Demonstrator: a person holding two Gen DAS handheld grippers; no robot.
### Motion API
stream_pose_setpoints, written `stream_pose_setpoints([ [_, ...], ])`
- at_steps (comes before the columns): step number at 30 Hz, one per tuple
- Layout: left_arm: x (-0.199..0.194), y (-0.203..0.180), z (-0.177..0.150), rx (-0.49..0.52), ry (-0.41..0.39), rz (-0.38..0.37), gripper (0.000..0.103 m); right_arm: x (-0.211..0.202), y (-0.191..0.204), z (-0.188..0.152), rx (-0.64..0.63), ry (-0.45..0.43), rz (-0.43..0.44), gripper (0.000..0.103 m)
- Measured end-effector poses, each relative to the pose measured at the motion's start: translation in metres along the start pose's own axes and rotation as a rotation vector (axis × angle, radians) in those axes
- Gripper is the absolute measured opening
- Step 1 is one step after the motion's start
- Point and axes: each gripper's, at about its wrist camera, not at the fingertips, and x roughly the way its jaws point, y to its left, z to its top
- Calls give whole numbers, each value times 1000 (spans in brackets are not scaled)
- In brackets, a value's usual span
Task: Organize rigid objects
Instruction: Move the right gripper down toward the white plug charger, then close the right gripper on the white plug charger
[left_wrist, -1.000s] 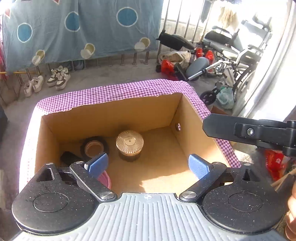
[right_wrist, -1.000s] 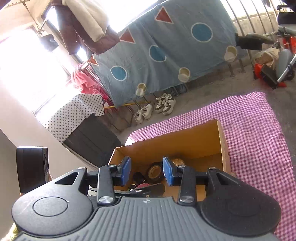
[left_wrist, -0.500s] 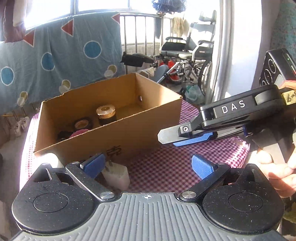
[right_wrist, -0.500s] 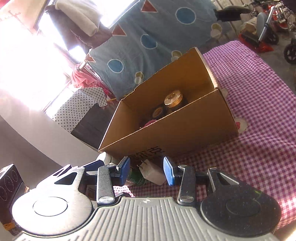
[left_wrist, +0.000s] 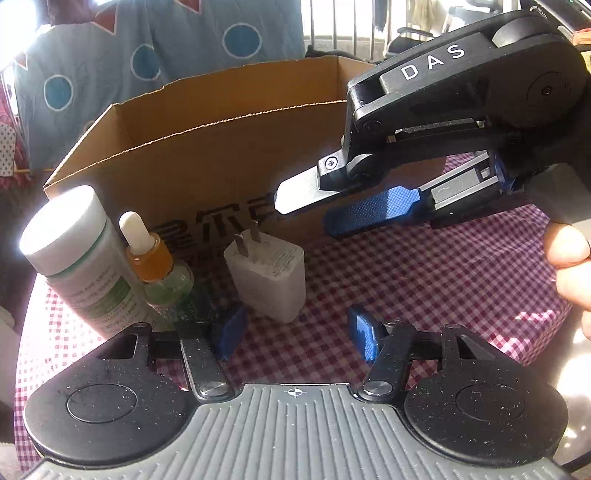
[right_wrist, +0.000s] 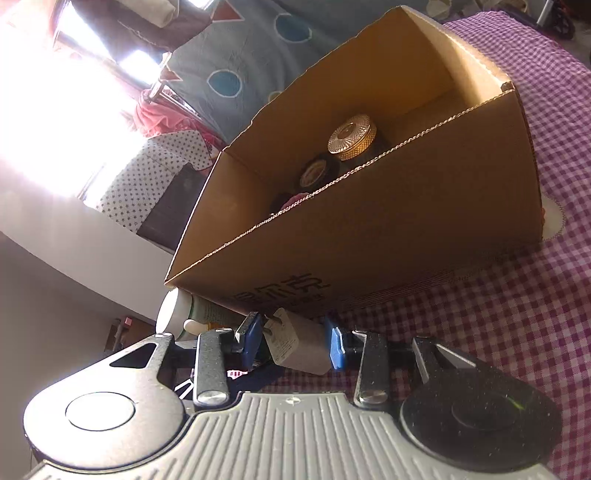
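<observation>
White charger (left_wrist: 266, 280), prongs up, stands beside cardboard box (left_wrist: 221, 162).

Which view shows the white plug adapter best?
The left wrist view: the white plug adapter stands unobstructed on the checked cloth, prongs up, before the cardboard box. The right wrist view shows it partly hidden between the right gripper fingers.

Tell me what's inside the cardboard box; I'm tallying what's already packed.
Inside the cardboard box: a gold-lidded jar, a dark round tin, and a sliver of something pink. The front wall hides the floor and anything lower.
</observation>
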Motion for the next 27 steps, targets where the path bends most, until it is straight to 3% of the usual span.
stream_pose_setpoints([
  [8, 18, 6, 7, -81, 1, 26, 57, 20, -14, 2, 57, 62, 57, 39],
  [11, 19, 9, 10, -92, -8, -15, 43, 11, -19, -3, 83, 61, 62, 39],
  [17, 11, 0, 8, -69, -8, -123, 37, -23, -30, -23, 126, 27, 21, 39],
  [22, 17, -6, 13, -44, 3, -105, 37, -40, -34, -36, 139, -3, -7, 39],
  [24, 14, -8, 10, -31, -2, -92, 28, -38, -33, -38, 143, -2, -4, 39],
  [27, 15, -9, 10, -21, -8, -79, 26, -30, -29, -45, 137, 6, -23, 40],
])
